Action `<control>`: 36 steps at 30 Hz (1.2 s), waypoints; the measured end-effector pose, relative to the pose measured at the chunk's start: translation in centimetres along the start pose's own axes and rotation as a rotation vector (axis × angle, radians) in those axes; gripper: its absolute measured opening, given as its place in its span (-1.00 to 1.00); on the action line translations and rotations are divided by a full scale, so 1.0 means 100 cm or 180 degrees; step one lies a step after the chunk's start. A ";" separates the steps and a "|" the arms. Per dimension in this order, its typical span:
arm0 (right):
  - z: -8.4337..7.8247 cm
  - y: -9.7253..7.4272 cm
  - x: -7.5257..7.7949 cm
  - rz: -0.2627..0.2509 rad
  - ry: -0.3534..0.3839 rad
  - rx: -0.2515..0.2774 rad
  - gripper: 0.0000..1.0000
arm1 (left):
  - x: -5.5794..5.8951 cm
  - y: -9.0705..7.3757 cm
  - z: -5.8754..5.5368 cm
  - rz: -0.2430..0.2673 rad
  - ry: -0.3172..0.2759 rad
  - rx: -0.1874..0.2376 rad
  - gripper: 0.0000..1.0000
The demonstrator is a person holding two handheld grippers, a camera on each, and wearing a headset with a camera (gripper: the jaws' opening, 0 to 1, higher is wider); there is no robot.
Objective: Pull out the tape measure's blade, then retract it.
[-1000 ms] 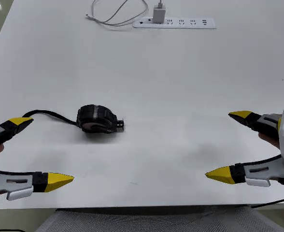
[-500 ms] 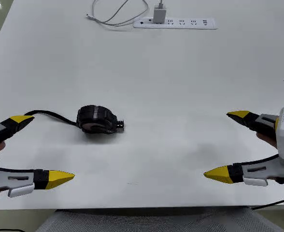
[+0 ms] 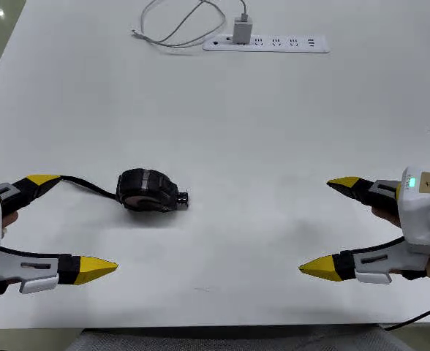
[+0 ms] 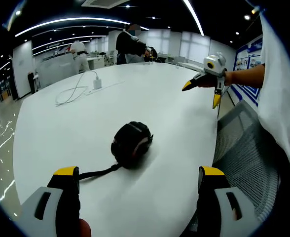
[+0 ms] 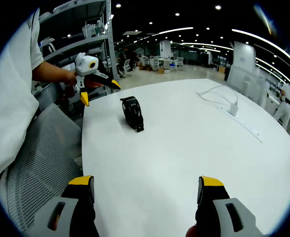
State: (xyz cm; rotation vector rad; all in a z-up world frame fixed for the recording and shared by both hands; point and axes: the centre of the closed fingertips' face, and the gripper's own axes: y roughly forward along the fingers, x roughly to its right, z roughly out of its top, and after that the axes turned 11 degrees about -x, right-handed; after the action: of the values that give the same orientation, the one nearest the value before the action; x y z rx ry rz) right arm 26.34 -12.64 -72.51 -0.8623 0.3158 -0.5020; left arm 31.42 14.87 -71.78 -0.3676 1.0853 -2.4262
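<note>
A black tape measure (image 3: 148, 191) rests on the white worktop (image 3: 259, 131), toward the near-left corner. Its blade looks wound in, though the mouth of the case is too small to read with certainty. A black strap (image 3: 83, 181) trails from the case toward the left edge. The left gripper (image 3: 87, 221) hovers near the tape measure at the near edge, its yellow-tipped fingers (image 3: 91, 268) spread wide apart and holding nothing. The strap runs close by the tip of the farther finger. Well apart, toward the near-right corner, the right gripper (image 3: 314, 225) points inward, its fingers (image 3: 325, 268) likewise wide apart and empty. Along the far edge lies a white power strip (image 3: 266, 44) with a charger (image 3: 243, 31) plugged in and a pale cable (image 3: 175, 25) looped beside it.
</note>
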 end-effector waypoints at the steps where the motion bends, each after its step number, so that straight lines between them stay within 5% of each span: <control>1: 0.001 0.001 0.001 0.0005 -0.0012 0.0002 0.70 | -0.001 0.002 0.001 -0.0013 0.0002 0.0002 0.97; 20: 0.017 0.026 0.008 0.0152 -0.0135 -0.0003 0.67 | -0.012 0.028 0.012 -0.0146 0.0239 -0.0138 0.91; 36: 0.031 0.048 0.013 0.0263 -0.0369 -0.0115 0.58 | -0.021 0.046 0.017 -0.0286 0.0525 -0.0367 0.56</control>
State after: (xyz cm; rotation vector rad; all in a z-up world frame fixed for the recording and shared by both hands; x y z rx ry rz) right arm 30.25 -8.71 -74.41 -0.9059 0.2537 -0.3690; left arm 35.26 12.18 -74.27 -0.2617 1.3096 -2.5155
